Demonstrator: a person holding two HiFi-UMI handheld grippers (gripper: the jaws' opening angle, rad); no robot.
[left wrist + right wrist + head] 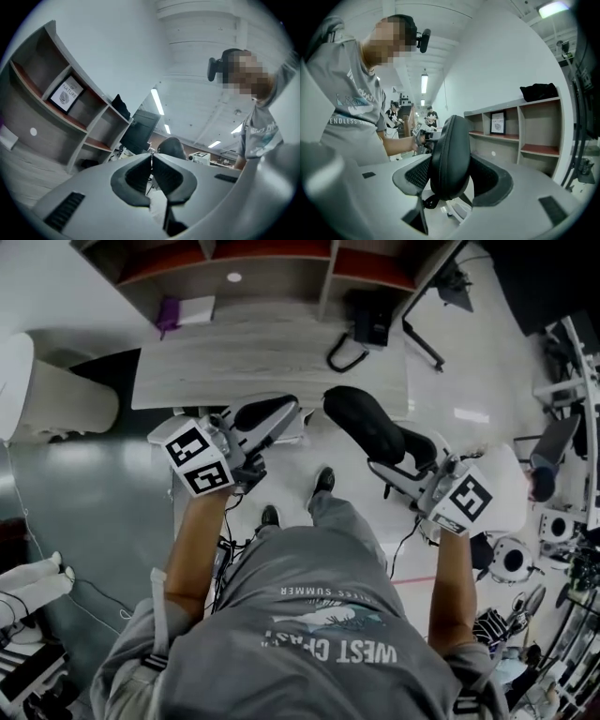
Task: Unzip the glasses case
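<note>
Right hand-held gripper (452, 180) clamps the black glasses case (449, 140) — left hand-held gripper (151, 161) has its jaws together.

The table (272, 371) stands ahead of the person, with the shelf (234, 263) behind it. A box (197, 308) lies on the table's far left corner, with a small item (168, 315) just left of it. A chair (375, 320) stands at the table's far right end, before the shelf. The left gripper (281, 420) and the right gripper (398, 457) hang side by side at the table's near edge, above the person's shoes (322, 482). The case (366, 423) sits between the right gripper's jaws and sticks out toward the table. The left gripper's tip is near the case's far end, to its left, apart from it.
</note>
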